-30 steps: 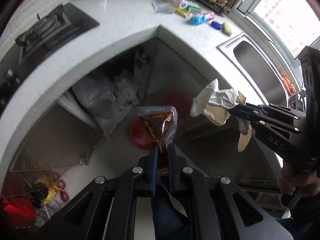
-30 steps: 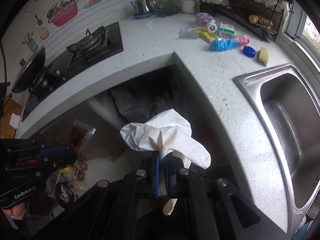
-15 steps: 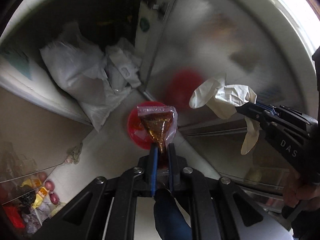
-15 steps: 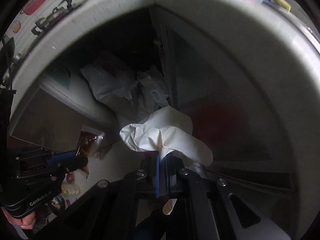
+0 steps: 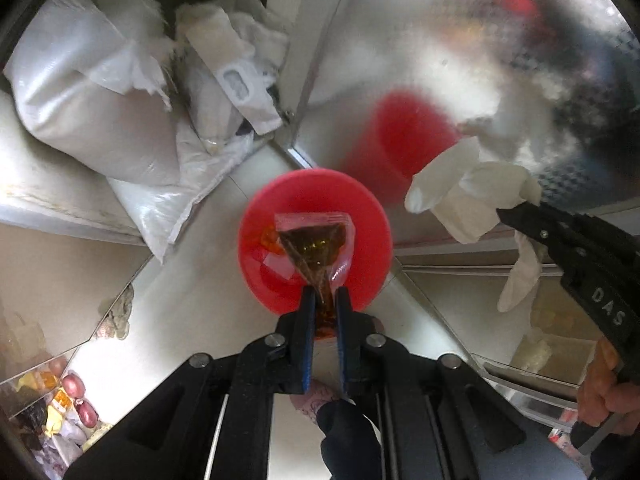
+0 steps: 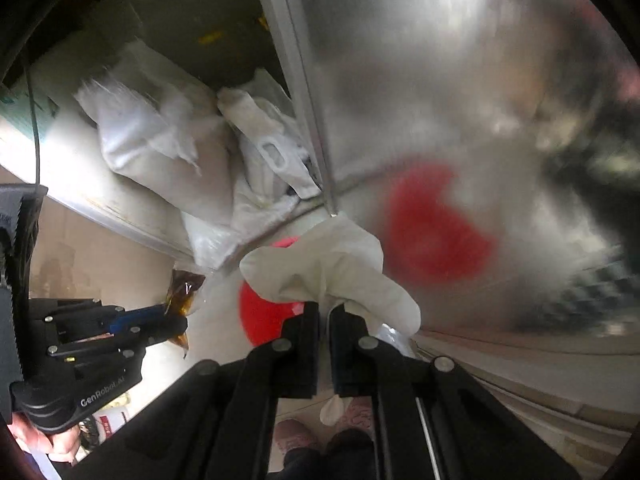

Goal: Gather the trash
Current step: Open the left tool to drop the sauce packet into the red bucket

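Much here is hard to read: the metal cabinet door (image 5: 460,60) on the right gives back only a smeared red blur, and the far part of the open cabinet is dark. My red bin (image 5: 256,216) on the floor is partly covered in the left view by the sauce packet (image 5: 316,240), and in the right view only a slice of it (image 6: 260,312) shows past the white glove (image 6: 332,268). Whatever lies inside the bin is too blurred to name. My left tool (image 5: 322,300) is nearly closed, pinching the packet's lower tip; the packet is a clear pouch with dark brown sauce, its flat sealed edge up, hanging right over the bin's mouth. My right tool (image 6: 324,312) is clamped tight on the glove, a crumpled, limp pale thing with one finger dangling, held just to the right of the bin and above its rim. White sacks (image 5: 92,92) are heaped in the cabinet at far left. My hand (image 5: 608,396) is cut off at the right edge.
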Available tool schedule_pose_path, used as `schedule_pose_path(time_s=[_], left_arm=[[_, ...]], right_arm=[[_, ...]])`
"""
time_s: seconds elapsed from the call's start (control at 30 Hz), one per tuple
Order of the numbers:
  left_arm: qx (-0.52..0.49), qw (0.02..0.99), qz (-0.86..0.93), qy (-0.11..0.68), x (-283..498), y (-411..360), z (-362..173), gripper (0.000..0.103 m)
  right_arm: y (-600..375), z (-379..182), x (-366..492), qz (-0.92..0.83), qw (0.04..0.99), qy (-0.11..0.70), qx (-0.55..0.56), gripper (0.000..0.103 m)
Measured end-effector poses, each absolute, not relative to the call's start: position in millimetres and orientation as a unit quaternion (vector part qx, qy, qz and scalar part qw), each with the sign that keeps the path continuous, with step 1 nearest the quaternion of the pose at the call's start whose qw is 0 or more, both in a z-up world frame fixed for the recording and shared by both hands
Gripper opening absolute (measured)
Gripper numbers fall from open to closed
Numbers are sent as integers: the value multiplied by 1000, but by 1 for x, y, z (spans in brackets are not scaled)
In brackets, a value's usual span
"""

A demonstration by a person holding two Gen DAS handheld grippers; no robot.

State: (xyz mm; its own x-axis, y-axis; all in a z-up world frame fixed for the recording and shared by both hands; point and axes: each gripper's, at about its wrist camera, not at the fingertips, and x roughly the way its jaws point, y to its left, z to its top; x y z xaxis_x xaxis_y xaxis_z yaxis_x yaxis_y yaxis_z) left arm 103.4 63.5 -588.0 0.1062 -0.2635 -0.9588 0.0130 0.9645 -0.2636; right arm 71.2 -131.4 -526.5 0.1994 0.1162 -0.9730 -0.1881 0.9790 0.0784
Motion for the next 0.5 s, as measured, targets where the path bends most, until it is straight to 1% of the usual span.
schedule_pose_path(time_s=[0.17,0.37,0.4,0.47,0.5], left_arm=[[-89,734,-94,667,109,52,-611,9],[-84,734,-99,667,115,45,-625,10],[-81,734,-98,667,115,45,-626,13],[-78,733,-98,669,117,45,-626,34],[-73,736,-99,666,116,44,-622,38]], right_arm=[[-138,-545,70,101,771,628,-32,4],[-141,-555,67,100,772,627,-41,4],[-141,-555,67,98,772,627,-40,4],[-141,-555,67,96,773,625,-42,4],[-141,-554,67,95,774,624,-43,4]])
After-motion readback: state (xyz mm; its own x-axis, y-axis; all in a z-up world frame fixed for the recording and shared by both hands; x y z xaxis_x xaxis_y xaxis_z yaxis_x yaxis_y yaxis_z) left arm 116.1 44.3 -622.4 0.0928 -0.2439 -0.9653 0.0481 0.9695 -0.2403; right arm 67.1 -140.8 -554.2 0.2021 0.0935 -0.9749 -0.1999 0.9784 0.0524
